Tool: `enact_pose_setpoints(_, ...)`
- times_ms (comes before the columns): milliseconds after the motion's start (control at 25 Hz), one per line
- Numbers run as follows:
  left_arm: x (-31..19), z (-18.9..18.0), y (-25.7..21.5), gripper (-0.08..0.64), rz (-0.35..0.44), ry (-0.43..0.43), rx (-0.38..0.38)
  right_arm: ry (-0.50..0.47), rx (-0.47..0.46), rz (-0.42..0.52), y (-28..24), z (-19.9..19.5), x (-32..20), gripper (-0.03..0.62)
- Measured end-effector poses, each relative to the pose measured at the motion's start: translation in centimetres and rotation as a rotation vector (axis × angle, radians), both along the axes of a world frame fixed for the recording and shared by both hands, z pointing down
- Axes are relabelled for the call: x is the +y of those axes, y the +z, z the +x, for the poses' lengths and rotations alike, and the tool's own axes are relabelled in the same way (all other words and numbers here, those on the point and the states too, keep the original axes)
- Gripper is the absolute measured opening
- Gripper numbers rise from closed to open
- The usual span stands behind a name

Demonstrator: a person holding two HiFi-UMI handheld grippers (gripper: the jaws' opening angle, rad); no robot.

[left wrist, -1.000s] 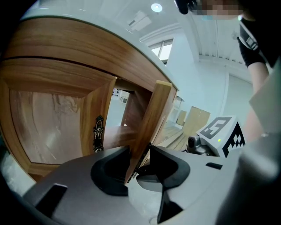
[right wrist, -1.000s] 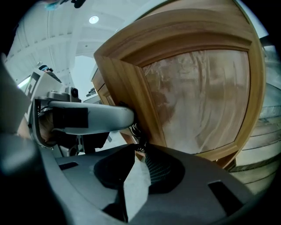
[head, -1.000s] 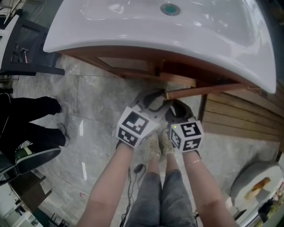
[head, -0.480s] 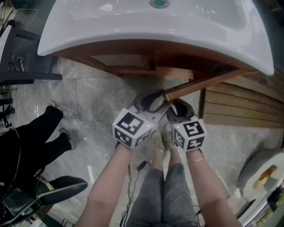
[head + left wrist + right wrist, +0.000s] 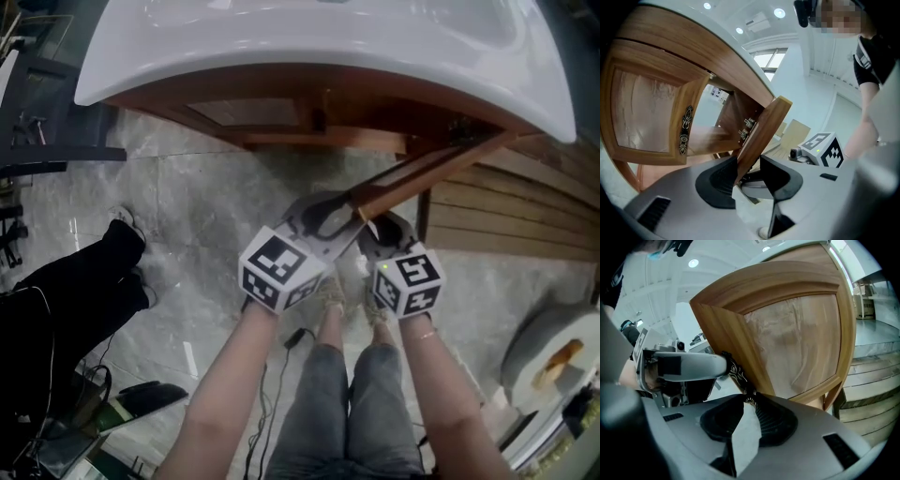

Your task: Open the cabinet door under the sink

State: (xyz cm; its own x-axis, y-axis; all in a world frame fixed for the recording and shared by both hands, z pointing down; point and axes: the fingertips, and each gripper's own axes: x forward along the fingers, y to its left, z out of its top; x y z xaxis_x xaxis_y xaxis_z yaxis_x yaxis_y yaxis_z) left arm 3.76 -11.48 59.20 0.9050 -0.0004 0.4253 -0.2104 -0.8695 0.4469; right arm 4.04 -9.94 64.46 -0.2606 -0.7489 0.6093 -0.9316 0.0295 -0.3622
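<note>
As the door (image 5: 431, 172) under the sink (image 5: 234, 66) stands part-way swung out from the cabinet (image 5: 281, 108), the step in hand is, I judge, to draw it wider. The left gripper (image 5: 747, 166) has its jaws closed on the door's free edge. The right gripper (image 5: 746, 404) pinches the dark ornate handle (image 5: 736, 373), jaws nearly together. To do it well, both hands should follow the hinge's arc (a straight pull could twist the grip off that thin handle). Inside the cabinet only bare wood and hinges show; any contents cannot be made out. What shows of the basin holds nothing I can see.
</note>
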Motion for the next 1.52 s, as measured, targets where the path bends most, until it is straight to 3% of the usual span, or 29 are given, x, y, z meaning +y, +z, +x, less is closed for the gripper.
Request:
enact_pose_setpoints(320,1.6,0.3,-0.3,0.147,0.021,0.027,-0.015,-0.054,0.026,0.004,0.0,0.1,1.4,0.083)
enact_pose_setpoints(560,3.0,0.3,-0.3,0.147,-0.012,-0.02,-0.004,-0.024,-0.004,-0.013,0.0,0.3,2.8,0.083)
enact_pose_setpoints(1080,7.8,1.3,-0.3,0.147,-0.018,0.073,-0.055,-0.016,0.002,-0.043,0.0,1.7,7.0,0.087)
enact_pose_setpoints(1520,11.4,3.2,0.2,0.147,-0.031,0.065,-0.072,-0.01,0.021,-0.052,0.3,3.8,10.7,0.087)
